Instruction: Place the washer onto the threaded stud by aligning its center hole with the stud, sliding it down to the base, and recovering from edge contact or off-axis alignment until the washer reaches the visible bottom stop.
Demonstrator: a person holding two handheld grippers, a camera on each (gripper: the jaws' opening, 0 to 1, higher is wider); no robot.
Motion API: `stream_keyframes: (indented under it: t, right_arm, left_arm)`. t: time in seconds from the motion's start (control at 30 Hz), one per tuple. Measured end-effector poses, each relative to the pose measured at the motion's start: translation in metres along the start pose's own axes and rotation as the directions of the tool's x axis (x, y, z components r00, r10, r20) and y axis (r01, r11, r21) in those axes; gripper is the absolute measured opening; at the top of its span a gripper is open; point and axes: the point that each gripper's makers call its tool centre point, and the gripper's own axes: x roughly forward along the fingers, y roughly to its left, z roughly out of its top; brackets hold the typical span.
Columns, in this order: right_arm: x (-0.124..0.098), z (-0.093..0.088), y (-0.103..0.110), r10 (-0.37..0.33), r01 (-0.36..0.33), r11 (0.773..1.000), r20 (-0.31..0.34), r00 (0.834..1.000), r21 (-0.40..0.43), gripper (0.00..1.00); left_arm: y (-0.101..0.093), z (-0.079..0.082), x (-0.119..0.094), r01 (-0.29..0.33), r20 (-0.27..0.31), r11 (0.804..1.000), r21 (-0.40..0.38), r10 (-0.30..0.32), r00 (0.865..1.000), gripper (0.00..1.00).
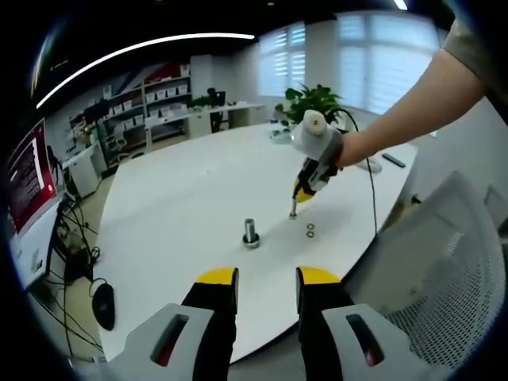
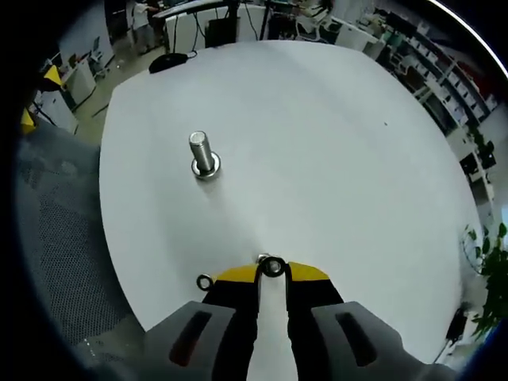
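Left gripper view: white counter point(image 1: 182, 206); threaded stud point(image 1: 251, 233) upright at centre as landmark. Left hand-held gripper point(image 1: 267, 279) near counter edge, short of stud, jaws apart, holding nothing. Right of stud, right hand-held gripper point(image 1: 293, 213) tip-down on counter; two spare washers point(image 1: 309, 231) beside it. Right gripper view: stud point(image 2: 202, 155) upper left; right hand-held gripper point(image 2: 272, 268) clamped on washer point(image 2: 273, 267), well apart from stud; another washer point(image 2: 205, 281) left of jaws.

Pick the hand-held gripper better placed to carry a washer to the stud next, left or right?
Right. The right hand-held gripper is down at the table, its jaws closed around a washer. The left hand-held gripper is open, empty, back from the threaded stud.
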Motion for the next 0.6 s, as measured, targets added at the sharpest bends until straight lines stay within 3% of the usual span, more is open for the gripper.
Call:
stream_keyframes:
  t: [0.6]
  right_arm:
    - [0.033,-0.014,0.003,0.045,-0.043,0.998,-0.068,0.997,0.034,0.15]
  left_arm:
    - [0.001,-0.003,0.001,-0.002,-0.012,1.0,-0.004,0.002,1.0,0.27]
